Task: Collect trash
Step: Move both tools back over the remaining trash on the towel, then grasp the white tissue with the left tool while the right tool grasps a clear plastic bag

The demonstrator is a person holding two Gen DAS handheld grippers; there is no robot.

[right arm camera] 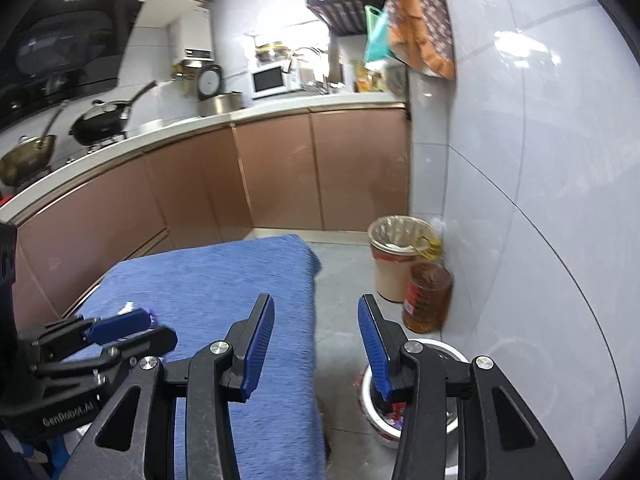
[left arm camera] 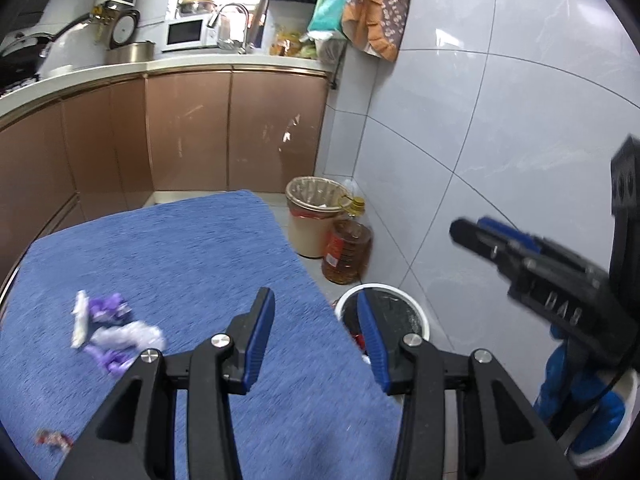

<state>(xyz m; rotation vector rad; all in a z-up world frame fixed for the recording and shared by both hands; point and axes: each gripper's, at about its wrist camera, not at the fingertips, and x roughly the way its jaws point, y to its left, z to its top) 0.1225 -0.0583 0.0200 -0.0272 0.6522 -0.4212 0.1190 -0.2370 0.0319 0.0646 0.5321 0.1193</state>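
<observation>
Both jaws stand parted and empty: left gripper [left arm camera: 316,336], right gripper [right arm camera: 316,340]. Crumpled purple-and-white wrappers [left arm camera: 112,328] lie at nine o'clock on the blue cloth-covered table [left arm camera: 192,248]. Risk: light wrappers may slide off toward the white round bin [left arm camera: 416,316] side and miss it.

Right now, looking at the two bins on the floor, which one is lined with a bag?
The beige bin beside the oil bottle, against the wall: a clear bag folds over its rim. The white bin by the blue-covered table shows none.
</observation>
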